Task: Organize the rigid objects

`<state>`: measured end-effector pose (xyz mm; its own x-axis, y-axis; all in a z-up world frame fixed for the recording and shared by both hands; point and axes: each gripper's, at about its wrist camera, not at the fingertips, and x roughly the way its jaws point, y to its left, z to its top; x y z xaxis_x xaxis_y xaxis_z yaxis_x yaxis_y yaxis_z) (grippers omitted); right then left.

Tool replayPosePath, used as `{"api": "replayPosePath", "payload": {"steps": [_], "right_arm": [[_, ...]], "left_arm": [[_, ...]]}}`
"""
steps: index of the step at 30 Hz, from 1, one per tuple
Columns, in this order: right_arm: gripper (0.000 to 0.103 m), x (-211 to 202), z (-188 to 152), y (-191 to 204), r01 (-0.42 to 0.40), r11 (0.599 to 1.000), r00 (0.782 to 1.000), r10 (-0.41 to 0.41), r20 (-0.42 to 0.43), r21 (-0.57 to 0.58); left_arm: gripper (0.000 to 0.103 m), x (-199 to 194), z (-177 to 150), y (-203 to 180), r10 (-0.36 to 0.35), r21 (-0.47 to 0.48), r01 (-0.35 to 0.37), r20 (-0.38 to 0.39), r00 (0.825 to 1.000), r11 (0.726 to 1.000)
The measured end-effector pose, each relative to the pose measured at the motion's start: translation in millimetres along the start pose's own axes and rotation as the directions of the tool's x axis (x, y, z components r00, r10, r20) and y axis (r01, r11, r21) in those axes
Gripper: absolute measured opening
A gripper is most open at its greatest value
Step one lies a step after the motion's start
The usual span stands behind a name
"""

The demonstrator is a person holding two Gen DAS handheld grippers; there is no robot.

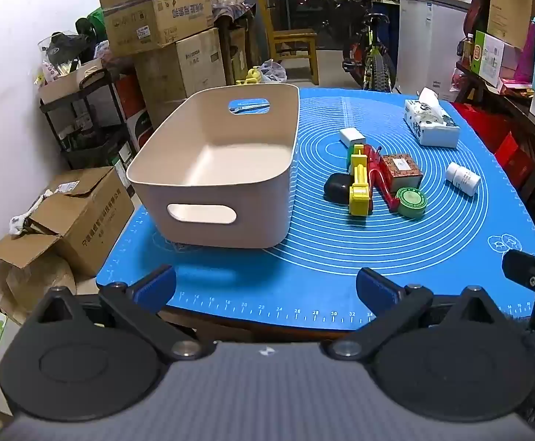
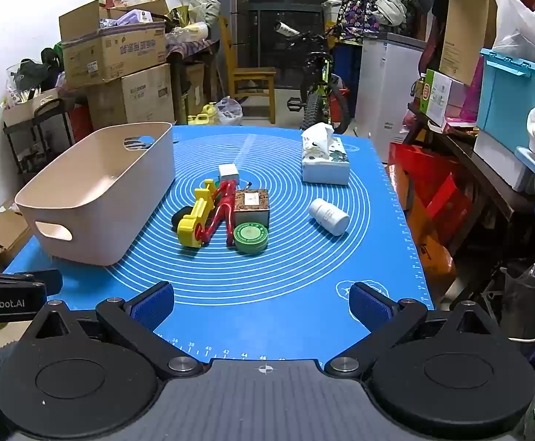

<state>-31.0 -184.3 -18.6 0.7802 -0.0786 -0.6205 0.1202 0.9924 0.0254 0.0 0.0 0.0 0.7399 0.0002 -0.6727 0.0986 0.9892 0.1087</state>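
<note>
Right wrist view takes in the blue silicone mat (image 2: 304,275), printed with white concentric rings and a ruler scale along its near edge reading 36, 38, 40, 42, 44; in the left view the same scale runs 20 through 34. On the mat's left side stands the beige bin (image 2: 94,198), with nothing visible inside it. A tissue box (image 2: 325,169) sits toward the far right. The rigid items cluster at mid-mat, right of the bin: a yellow toy (image 2: 193,220), a red toy (image 2: 220,213) touching it, a patterned box (image 2: 251,207), a green round tin (image 2: 250,237), a black object (image 2: 179,217), a small white box (image 2: 228,172), and apart to the right a white bottle (image 2: 329,216) lying on its side; their labels are too small to read. The left gripper (image 1: 265,286) and right gripper (image 2: 261,303) both hover at the near edge, fingers spread wide, holding nothing, well short of the cluster. "GenRobot.AI" shows on the left gripper's body.
</note>
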Motion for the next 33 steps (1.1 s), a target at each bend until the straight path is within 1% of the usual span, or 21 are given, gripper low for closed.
{"api": "replayPosePath", "payload": {"steps": [3,15,19,33], "right_arm": [[0.101,0.5,0.0,-0.4,-0.005,1.0,1.0,0.005,-0.004,0.004],[0.101,1.7,0.1,-1.6,-0.007,1.0,1.0,0.007,-0.006,0.009],[0.101,2.1,0.2,-1.9,-0.007,1.0,1.0,0.007,-0.006,0.009],[0.101,2.0,1.4,-2.2,-0.009,1.0,1.0,0.009,-0.01,0.011]], "left_arm": [[0.103,0.1,-0.1,-0.4,0.013,0.013,-0.013,-0.004,1.0,1.0],[0.103,0.2,0.3,0.1,0.01,0.011,-0.01,-0.009,1.0,1.0],[0.103,8.5,-5.0,-1.2,-0.001,0.007,0.001,-0.014,1.0,1.0],[0.103,6.0,-4.6,-0.4,-0.001,0.006,0.001,-0.02,1.0,1.0]]}}
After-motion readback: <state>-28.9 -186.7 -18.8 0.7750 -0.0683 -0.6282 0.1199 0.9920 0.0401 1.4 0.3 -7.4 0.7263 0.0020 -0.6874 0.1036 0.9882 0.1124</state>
